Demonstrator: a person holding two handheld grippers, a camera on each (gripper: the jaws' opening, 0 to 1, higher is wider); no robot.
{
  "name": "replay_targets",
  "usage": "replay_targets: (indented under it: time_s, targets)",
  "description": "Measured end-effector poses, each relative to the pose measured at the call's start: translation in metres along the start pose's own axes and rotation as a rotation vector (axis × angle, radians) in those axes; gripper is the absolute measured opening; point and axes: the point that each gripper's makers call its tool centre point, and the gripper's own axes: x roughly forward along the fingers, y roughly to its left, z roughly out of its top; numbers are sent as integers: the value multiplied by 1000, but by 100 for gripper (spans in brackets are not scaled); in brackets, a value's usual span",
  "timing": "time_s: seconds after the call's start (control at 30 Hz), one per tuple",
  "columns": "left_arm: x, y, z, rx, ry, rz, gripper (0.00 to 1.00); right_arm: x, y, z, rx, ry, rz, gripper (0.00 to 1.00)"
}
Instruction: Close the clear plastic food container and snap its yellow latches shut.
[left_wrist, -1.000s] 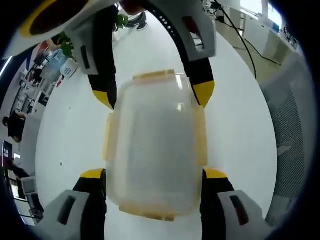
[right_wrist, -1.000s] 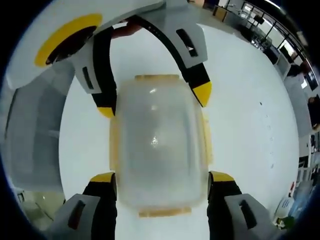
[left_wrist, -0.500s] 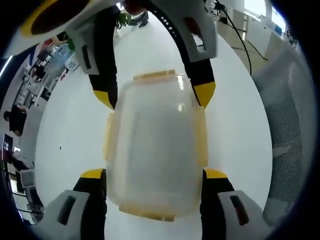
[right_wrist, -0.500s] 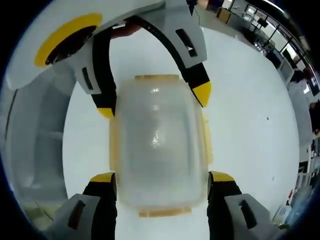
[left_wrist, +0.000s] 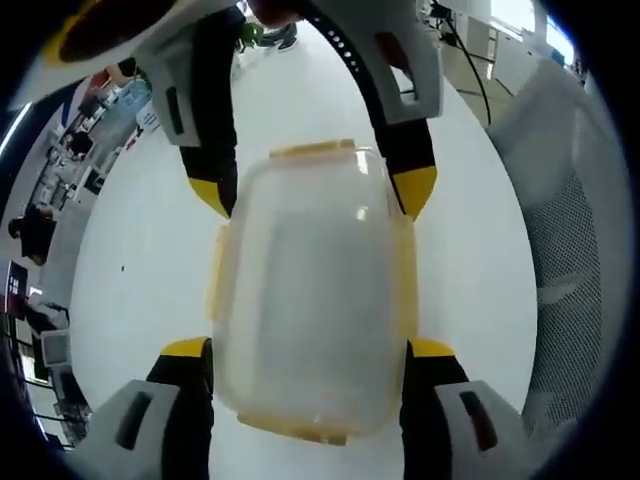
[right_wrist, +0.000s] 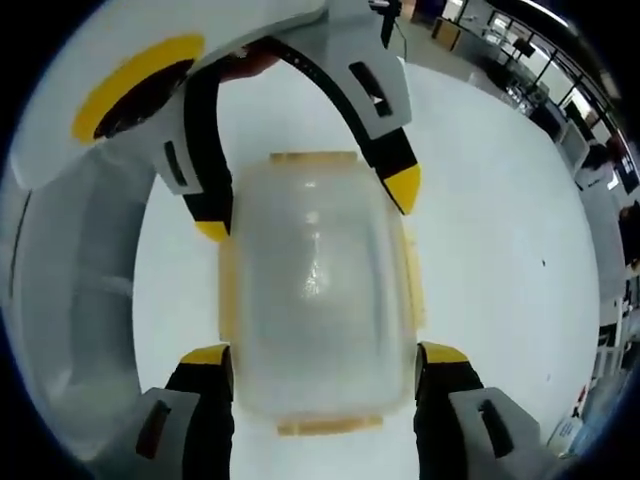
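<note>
Two grippers clamp one clear, rounded plastic food container (left_wrist: 310, 305) from opposite ends above a white counter (left_wrist: 130, 270). In the left gripper view, the left gripper (left_wrist: 308, 350) reaches forward, its yellow-tipped jaws pressed to the container's near sides, while the right gripper (left_wrist: 312, 195) comes in from the far end. The yellow latches (left_wrist: 215, 275) lie along the container's edges. In the right gripper view, the right gripper (right_wrist: 325, 357) holds the near sides likewise, facing the left gripper (right_wrist: 305, 205).

Bright even light, glare on container (left_wrist: 310, 300), edges warped/blurry.
</note>
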Motion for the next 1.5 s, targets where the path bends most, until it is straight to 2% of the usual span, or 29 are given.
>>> replay_targets:
  time_s: [0.17, 0.47, 1.5]
  targets:
    - [-4, 0, -9, -3, 3, 2, 78, 3, 2, 9, 1, -5, 0, 75]
    - [-4, 3, -13, -24, -2, 7, 78, 4, -3, 14, -22, -7, 9, 74]
    - [6, 57, -23, -39, -28, 17, 78, 9, -57, 27, -29, -2, 8, 74]
